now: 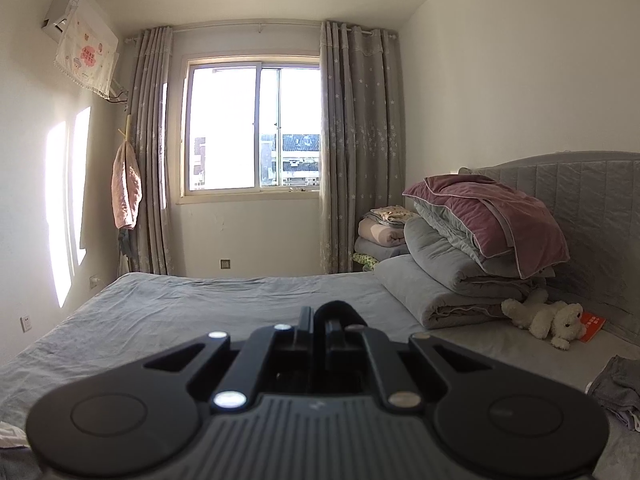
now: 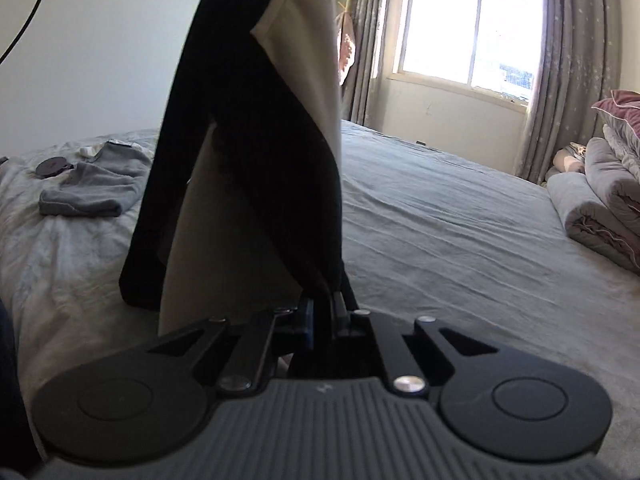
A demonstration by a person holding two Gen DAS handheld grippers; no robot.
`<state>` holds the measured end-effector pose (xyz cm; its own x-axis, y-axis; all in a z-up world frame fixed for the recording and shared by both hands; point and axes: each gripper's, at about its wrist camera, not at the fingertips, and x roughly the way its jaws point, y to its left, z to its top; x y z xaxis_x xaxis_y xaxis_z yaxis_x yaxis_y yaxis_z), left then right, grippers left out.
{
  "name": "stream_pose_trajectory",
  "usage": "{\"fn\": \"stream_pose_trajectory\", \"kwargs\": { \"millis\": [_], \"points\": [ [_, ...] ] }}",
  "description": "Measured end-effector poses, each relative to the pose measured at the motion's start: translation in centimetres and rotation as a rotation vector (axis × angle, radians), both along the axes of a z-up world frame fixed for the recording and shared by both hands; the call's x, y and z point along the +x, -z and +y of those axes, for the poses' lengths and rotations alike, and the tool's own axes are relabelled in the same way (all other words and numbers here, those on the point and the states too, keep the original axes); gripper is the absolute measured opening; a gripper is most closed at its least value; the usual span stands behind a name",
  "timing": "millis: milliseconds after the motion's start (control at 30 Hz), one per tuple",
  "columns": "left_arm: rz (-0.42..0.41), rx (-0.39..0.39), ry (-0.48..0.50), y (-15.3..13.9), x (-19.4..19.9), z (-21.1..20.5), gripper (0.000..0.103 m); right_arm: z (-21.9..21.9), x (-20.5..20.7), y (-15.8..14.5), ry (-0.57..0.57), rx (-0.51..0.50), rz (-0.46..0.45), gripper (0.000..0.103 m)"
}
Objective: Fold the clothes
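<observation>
Right tongs [image 2: 334, 300] pinch a hem of the black-and-cream cloth garment [image 2: 256, 152], hanging above the grey-sheeted bed [image 2: 440, 220]. Left tongs [image 1: 320, 316] closed w/ dark fabric. Next: spread it flat on the bed, I'd say.

Your left gripper [image 1: 320, 320] is matt black plastic with shiny round metal screws, and its grip has raised ribs. Your right gripper [image 2: 332, 300] looks the same. It pinches a soft black and cream cloth garment [image 2: 256, 140] that looks smooth and dull. The bed [image 1: 180, 312] wears a grey cloth sheet, matt and full of little wrinkles. On the bed by the headboard, the folded quilts [image 1: 472, 248] look thick and velvety. Beside them, the white toy dog [image 1: 548, 318] is fluffy. Behind the bed, the curtains [image 1: 356, 140] are thin grey cloth.
</observation>
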<state>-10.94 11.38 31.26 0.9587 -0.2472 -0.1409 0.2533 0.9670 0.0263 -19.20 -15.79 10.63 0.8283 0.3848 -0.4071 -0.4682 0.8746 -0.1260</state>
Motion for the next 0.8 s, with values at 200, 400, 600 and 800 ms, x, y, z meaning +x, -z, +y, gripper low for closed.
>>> {"fn": "stream_pose_trajectory", "kwargs": {
  "millis": [200,400,600,800],
  "points": [
    [-0.102,0.040,-0.026,-1.8,-2.1,1.1,0.005,-7.3,-1.0,-7.8,0.225,0.142,-0.218,0.007],
    [-0.241,0.031,0.051,-5.1,-5.7,1.7,0.005,-12.5,-5.2,-15.8,0.362,0.234,-0.514,0.005],
    [-0.319,-0.054,0.149,-8.4,-8.2,2.1,0.005,-13.9,-8.7,-20.4,0.407,0.220,-0.759,0.004],
    [-0.373,-0.029,0.186,-10.2,-6.8,0.5,0.005,-15.4,-6.9,-21.1,0.439,0.187,-0.824,0.004]
  ]
}}
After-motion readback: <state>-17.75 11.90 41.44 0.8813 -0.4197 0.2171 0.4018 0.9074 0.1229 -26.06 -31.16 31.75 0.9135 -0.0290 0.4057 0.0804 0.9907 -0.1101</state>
